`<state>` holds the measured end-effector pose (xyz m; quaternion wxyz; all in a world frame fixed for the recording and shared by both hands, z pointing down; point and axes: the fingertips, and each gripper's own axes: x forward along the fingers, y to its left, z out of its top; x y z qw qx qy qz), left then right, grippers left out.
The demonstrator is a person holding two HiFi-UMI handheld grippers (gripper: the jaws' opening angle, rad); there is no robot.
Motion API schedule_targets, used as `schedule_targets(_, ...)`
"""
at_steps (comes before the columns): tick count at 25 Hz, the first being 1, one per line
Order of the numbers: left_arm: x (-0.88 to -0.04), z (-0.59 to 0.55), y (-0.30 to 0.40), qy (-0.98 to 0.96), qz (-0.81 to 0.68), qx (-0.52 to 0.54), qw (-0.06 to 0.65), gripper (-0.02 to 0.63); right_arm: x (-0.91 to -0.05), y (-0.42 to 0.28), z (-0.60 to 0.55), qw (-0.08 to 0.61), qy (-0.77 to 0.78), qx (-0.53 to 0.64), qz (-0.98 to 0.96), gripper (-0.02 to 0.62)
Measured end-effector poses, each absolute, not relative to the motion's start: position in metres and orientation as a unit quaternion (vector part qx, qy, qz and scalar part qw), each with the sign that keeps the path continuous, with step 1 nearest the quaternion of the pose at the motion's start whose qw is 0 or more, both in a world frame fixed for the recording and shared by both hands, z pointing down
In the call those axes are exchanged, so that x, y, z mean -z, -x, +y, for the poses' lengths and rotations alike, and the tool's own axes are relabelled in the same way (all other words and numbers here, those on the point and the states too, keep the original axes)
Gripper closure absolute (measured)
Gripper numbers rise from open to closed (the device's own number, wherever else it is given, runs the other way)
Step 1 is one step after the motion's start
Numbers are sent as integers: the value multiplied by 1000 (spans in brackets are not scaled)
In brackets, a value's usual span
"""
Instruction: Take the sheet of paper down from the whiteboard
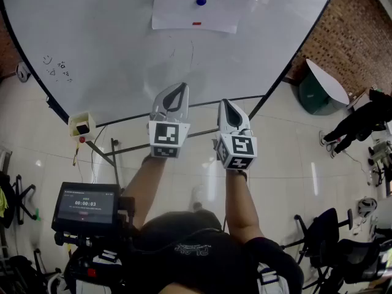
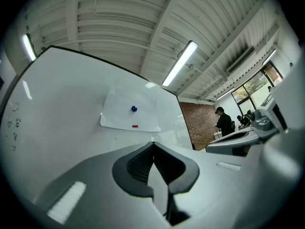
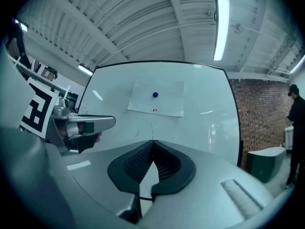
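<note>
The left gripper [image 1: 181, 86] and the right gripper [image 1: 225, 102] are held out side by side, near each other but apart. On each the two jaws are pressed fully together, and each gripper's own view shows nothing caught between them. Ahead of the closed tips stands the whiteboard [image 1: 110, 48], and neither gripper touches it. Higher on the board, above and beyond both pairs of tips, the sheet of paper [image 1: 196, 8] lies flat against the white surface, well apart from the grippers. It is roughly in line with the gap between the two grippers, a little right of the left one's tips and about straight ahead of the right one's. It is wider than it is tall, so its long axis runs side to side across the board and its short edges run up and down. A blue magnet [image 1: 201, 1] sits on its upper middle, and a small red mark [image 1: 196, 23] is close to its lower edge. Far off to the right of the right gripper's tips, past the board's edge, are a brick wall [image 1: 352, 35] and a person in dark clothes [image 1: 361, 121].
</note>
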<state>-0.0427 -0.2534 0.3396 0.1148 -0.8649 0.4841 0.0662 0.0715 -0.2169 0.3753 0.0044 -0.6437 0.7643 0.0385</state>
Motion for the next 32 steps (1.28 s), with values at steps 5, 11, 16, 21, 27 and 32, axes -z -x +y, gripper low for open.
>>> schedule_targets(5, -310, -281, 27, 854, 500, -71, 127, 604, -356, -94, -246, 16, 631, -49, 774, 581)
schedule_targets(11, -279, -342, 3, 831, 530, -100, 139, 604, -333, -128, -306, 32, 601, -58, 796, 581)
schedule_targets(16, -243, -372, -5, 804, 562, -104, 167, 603, -289, -145, -338, 47, 571, -74, 817, 581)
schedule_targets(21, -218, -396, -5, 774, 601, -88, 178, 570, -243, -154, -371, 55, 545, -119, 828, 577)
schedule_targets(27, -208, -438, -5, 739, 644, -83, 179, 498, -187, -171, -428, 63, 502, -164, 847, 499)
schedule_targets(32, -203, -445, -3, 730, 653, -86, 181, 465, -162, -172, -444, 47, 496, -187, 847, 445)
